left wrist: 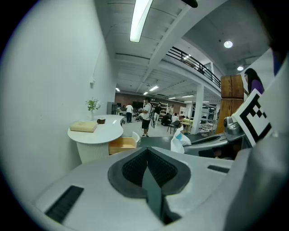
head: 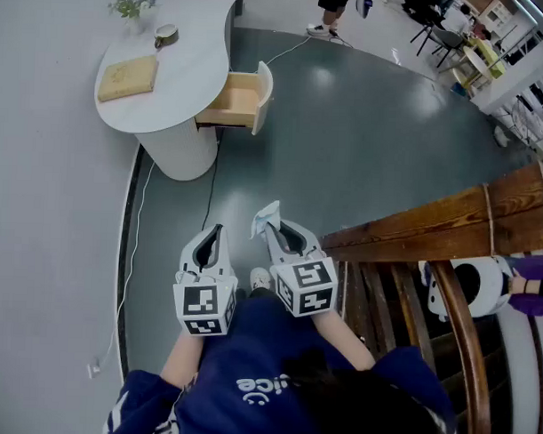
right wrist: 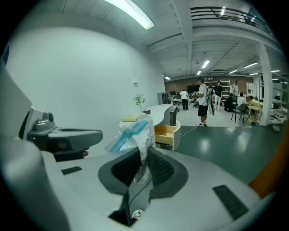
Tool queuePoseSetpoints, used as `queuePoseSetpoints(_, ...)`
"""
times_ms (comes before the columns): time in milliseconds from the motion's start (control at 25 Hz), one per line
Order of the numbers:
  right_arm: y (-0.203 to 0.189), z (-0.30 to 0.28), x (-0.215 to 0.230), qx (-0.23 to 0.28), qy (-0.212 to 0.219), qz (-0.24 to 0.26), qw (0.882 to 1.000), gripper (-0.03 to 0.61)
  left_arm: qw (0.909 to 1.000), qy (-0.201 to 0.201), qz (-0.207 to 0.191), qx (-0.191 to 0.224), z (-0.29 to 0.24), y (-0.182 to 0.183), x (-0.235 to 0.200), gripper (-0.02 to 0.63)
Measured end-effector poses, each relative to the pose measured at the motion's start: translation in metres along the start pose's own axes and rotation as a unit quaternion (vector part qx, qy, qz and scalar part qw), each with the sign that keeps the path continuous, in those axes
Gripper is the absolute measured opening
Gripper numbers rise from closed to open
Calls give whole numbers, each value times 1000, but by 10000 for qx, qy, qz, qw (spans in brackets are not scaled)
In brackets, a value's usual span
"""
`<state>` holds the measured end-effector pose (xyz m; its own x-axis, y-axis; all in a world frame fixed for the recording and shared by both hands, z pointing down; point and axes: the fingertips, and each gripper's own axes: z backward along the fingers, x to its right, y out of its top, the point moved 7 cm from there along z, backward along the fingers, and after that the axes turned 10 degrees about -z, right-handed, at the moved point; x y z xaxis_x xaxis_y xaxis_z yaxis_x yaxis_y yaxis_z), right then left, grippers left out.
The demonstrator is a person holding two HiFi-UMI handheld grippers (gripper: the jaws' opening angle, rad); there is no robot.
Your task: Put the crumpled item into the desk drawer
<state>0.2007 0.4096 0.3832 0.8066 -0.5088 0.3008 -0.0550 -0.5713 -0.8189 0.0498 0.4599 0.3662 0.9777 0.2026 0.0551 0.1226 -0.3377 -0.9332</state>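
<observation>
Head view puts the white surface (head: 169, 83) at eleven o'clock, well away from me, its drawer (head: 235, 102) already open. My left tool (head: 215, 234) is closed on nothing. My right tool (head: 273, 231) pinches the crumpled wrapper (head: 266, 219), whose long axis points past the tips toward twelve. I judge carrying and dropping are left.

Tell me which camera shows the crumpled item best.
The right gripper view: the crumpled item stands large and close, pinched between the jaws. The head view shows it small at the tip of the right gripper; the left gripper view shows it small, off to the right.
</observation>
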Motion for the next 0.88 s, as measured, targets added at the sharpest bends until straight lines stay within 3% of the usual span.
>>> queuePoseSetpoints(400,4,-14,-19,45,-118,24,9999,61,9999,-80,6,59,-1,0,-27,5)
queuePoseSetpoints(640,7,-22,-21,213,-312,-321,9988,64,9997,-209,3,91,-3,-4,-42,5)
queuePoseSetpoints(880,12,-33,-22,429,-603,-317,9968,64,9995,-278,-50,144,-9,-7,-64,5)
